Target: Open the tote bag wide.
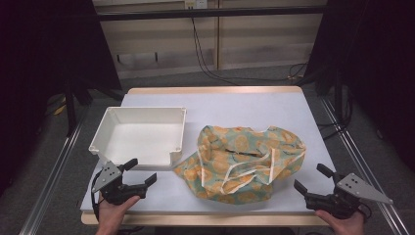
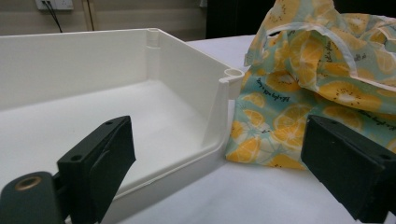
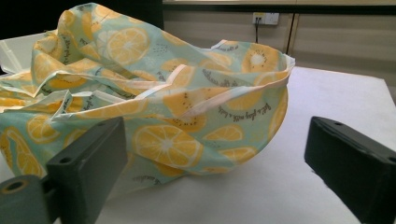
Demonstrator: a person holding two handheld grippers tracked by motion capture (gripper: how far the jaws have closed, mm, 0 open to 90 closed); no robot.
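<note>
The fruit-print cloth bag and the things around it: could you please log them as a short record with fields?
cloth bag: crumpled, lying on the table, right of the tray
tray: white, empty, bag's corner touches its near right corner
left hand-held gripper: open, holds nothing, near the tray's front edge
right hand-held gripper: open, holds nothing, right of the bag

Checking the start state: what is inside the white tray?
The white tray shows a bare white floor, nothing in it. The lemon-print cloth bag lies beside it; the bag's inside is hidden by its folds.
</note>
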